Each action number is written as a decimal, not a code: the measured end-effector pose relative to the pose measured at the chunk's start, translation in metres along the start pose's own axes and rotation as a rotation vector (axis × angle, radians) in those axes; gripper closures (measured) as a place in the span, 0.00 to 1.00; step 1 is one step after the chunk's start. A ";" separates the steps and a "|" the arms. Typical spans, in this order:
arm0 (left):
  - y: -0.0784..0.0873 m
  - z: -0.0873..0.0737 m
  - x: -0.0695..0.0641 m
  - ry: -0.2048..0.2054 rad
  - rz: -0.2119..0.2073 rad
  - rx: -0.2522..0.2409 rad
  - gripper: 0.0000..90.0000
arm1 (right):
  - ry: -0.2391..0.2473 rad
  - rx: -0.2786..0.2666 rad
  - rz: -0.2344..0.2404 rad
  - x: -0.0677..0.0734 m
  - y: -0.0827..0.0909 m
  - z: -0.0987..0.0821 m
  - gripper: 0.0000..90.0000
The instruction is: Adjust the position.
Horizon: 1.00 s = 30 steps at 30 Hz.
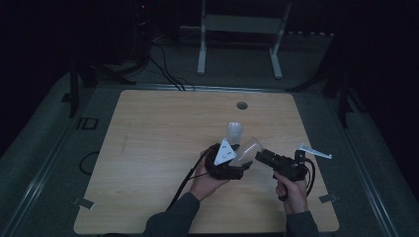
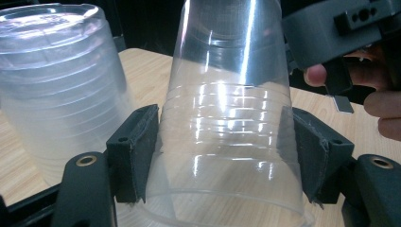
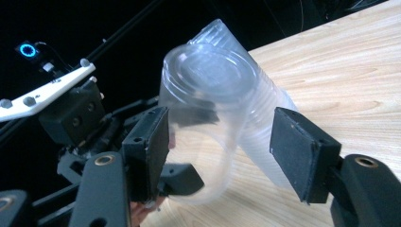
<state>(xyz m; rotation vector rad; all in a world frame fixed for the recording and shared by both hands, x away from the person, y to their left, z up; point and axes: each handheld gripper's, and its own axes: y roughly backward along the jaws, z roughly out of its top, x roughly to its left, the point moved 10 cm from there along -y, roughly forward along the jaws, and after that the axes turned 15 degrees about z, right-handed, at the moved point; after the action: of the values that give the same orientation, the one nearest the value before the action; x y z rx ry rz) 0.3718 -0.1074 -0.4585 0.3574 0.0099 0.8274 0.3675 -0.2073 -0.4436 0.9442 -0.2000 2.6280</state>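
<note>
A clear plastic cup (image 2: 227,142) lies tilted between the pads of my left gripper (image 2: 220,113), which press on both of its sides; it sits just above the table (image 1: 148,148) in the high view, as the cup (image 1: 248,149). My right gripper (image 3: 220,113) straddles the cup's base end (image 3: 213,75). Its left pad (image 3: 149,146) is against the wall, and its right pad (image 3: 302,156) stands off with a gap. An upside-down stack of clear cups (image 1: 233,132) stands just behind, also seen as the stack (image 2: 56,94). Left gripper (image 1: 241,162) and right gripper (image 1: 260,154) meet at the cup.
The wooden table has a round cable hole (image 1: 241,105) near its far edge. Black cables trail from both grippers toward the front edge. A white frame stand (image 1: 242,29) sits on the floor beyond the table.
</note>
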 end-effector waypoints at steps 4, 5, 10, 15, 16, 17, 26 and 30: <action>0.002 0.001 0.001 -0.004 0.000 -0.005 0.35 | 0.010 0.020 -0.011 -0.001 0.003 -0.002 0.45; 0.003 0.001 0.002 -0.006 -0.001 -0.004 0.35 | 0.013 0.025 -0.016 -0.002 0.004 -0.003 0.46; 0.006 0.003 0.002 -0.015 -0.003 -0.010 0.35 | 0.048 0.075 -0.054 -0.004 0.006 -0.006 0.48; 0.007 0.003 0.002 -0.025 -0.008 -0.005 0.35 | 0.090 0.125 -0.099 -0.005 0.006 -0.008 0.50; 0.007 0.003 0.003 -0.022 -0.008 -0.006 0.35 | 0.098 0.135 -0.107 -0.006 0.006 -0.008 0.50; 0.008 0.003 0.003 -0.019 -0.010 -0.006 0.35 | 0.106 0.142 -0.116 -0.006 0.006 -0.007 0.51; 0.011 0.002 0.004 -0.035 -0.018 -0.001 0.35 | 0.208 0.257 -0.208 -0.008 0.004 -0.005 0.51; 0.012 0.001 0.005 -0.036 -0.021 0.004 0.35 | 0.258 0.311 -0.247 -0.008 0.002 -0.002 0.51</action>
<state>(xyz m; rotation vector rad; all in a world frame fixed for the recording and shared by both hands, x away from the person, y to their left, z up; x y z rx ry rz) 0.3672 -0.0969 -0.4529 0.3756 -0.0185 0.8003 0.3710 -0.2110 -0.4506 0.6566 0.3744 2.5548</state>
